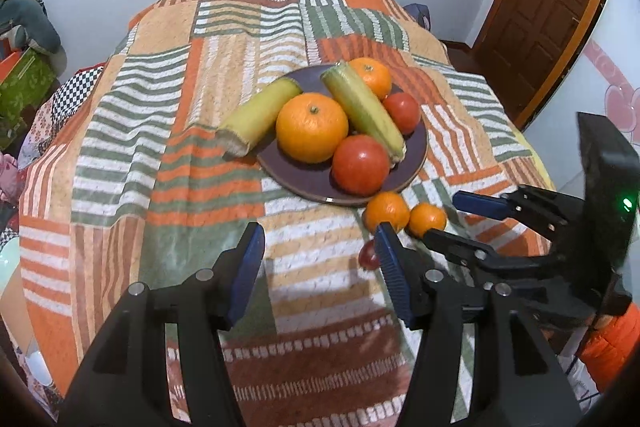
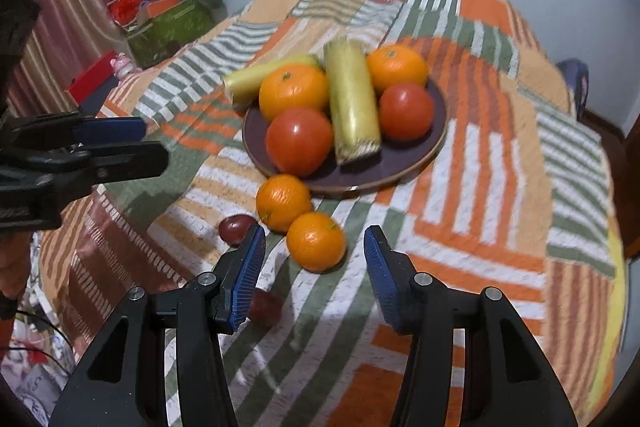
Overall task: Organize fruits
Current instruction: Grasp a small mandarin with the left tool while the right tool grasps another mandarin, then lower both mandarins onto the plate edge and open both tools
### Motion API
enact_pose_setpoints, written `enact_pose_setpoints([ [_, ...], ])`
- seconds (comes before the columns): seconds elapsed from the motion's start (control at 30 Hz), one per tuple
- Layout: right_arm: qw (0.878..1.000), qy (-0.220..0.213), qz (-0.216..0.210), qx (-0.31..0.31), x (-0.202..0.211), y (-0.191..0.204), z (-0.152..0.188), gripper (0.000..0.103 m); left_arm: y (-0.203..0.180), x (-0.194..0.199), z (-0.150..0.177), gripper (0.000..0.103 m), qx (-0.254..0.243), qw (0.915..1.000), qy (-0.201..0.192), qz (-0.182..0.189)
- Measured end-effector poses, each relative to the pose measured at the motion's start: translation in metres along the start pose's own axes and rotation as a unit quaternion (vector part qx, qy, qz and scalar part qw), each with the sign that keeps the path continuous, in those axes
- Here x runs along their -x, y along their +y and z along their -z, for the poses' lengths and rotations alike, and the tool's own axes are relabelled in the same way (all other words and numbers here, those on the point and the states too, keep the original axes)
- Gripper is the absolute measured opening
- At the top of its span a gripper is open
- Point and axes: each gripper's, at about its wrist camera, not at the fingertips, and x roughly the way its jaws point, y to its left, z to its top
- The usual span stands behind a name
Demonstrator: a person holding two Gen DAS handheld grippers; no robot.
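Striped orange, green and white patchwork cloth covers the table beneath both tools. The left gripper hovers level above the cloth, its blue-padded jaws spread wide with nothing between them. The right gripper hangs low and angled forward, jaws also wide apart and empty. Ahead of both sits a round dark purple plate carrying two pale yellow-green corn cobs, two large oranges and two red tomatoes. Just before the right gripper's fingertips lie two small mandarins, touching each other off the plate. A small dark red fruit rests beside its left finger.
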Motion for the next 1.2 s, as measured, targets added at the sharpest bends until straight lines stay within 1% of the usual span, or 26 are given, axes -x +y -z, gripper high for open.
enact_pose_setpoints([
  [0.07,1.0,0.006,0.0,-0.002,-0.006,0.001,0.0,0.04,0.001,-0.002,0.004,0.057,-0.001,1.0,0.006,-0.001],
  [0.17,1.0,0.016,0.006,-0.001,-0.014,0.003,0.001,0.038,-0.001,-0.007,0.008,0.057,-0.006,0.9998,0.017,0.006],
  [0.2,1.0,0.02,0.004,-0.002,-0.017,0.002,0.001,0.032,-0.002,-0.009,0.009,0.057,-0.009,0.9998,0.018,0.007],
  [0.43,1.0,0.009,-0.001,-0.01,-0.012,0.0,0.008,0.032,-0.023,-0.027,0.006,0.056,-0.029,0.9989,0.028,0.024],
  [0.53,1.0,-0.001,0.0,-0.019,-0.002,-0.007,0.01,0.032,-0.035,-0.037,0.003,0.05,-0.041,0.9982,0.033,0.03],
  [0.73,0.999,-0.018,0.007,-0.041,0.017,-0.026,0.012,0.032,-0.053,-0.061,-0.004,0.045,-0.056,0.9968,0.047,0.032],
  [0.8,0.999,-0.023,0.01,-0.046,0.022,-0.031,0.013,0.032,-0.055,-0.069,-0.006,0.043,-0.056,0.9967,0.052,0.029],
  [0.87,0.998,-0.026,0.012,-0.05,0.024,-0.034,0.014,0.032,-0.057,-0.076,-0.007,0.038,-0.055,0.9965,0.057,0.027],
  [0.9,0.998,-0.027,0.011,-0.052,0.025,-0.035,0.014,0.032,-0.057,-0.078,-0.007,0.038,-0.055,0.9967,0.057,0.02],
  [1.1,0.998,-0.027,0.01,-0.057,0.024,-0.038,0.015,0.032,-0.056,-0.078,-0.007,0.037,-0.054,0.9969,0.053,0.022],
  [1.2,0.998,-0.028,0.007,-0.056,0.024,-0.037,0.013,0.032,-0.053,-0.069,-0.006,0.037,-0.051,0.9973,0.046,0.025],
])
